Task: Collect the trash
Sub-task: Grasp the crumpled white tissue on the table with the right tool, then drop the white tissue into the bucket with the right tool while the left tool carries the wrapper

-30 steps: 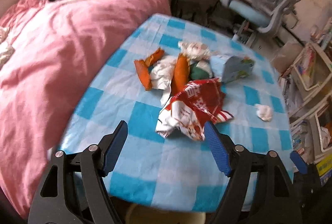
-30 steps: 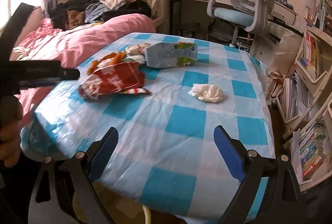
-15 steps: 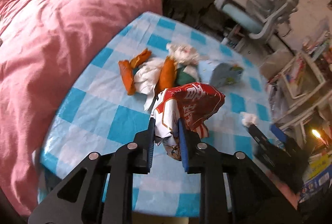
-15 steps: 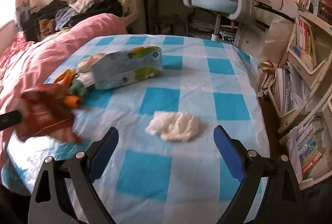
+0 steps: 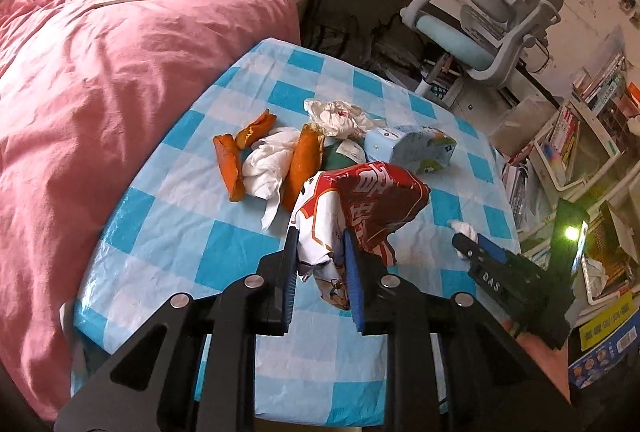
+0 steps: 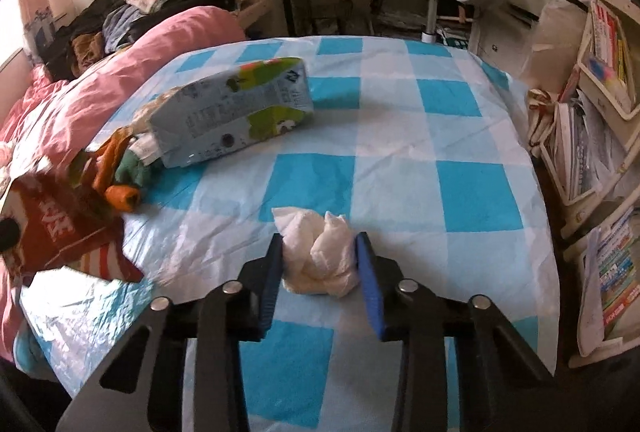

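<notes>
My left gripper [image 5: 320, 264] is clenched on the red snack bag [image 5: 360, 208], centre frame, raised off the tabletop [image 5: 168, 232]. My right gripper [image 6: 320, 268] clamps the tissue wad [image 6: 320, 252], lower centre. Risk: the thin corner grip lets the bag slip; the soft tissue may tear free.

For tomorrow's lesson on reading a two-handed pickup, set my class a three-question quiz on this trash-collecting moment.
1. True or false: the left tongs grip the red snack bag.
2. What sits between the right tongs?
3. The milk carton is: A) upright, B) on its side, C) gripped.

Key: 1 true; 2 the white tissue wad, pads touching it; 3 B.
</notes>
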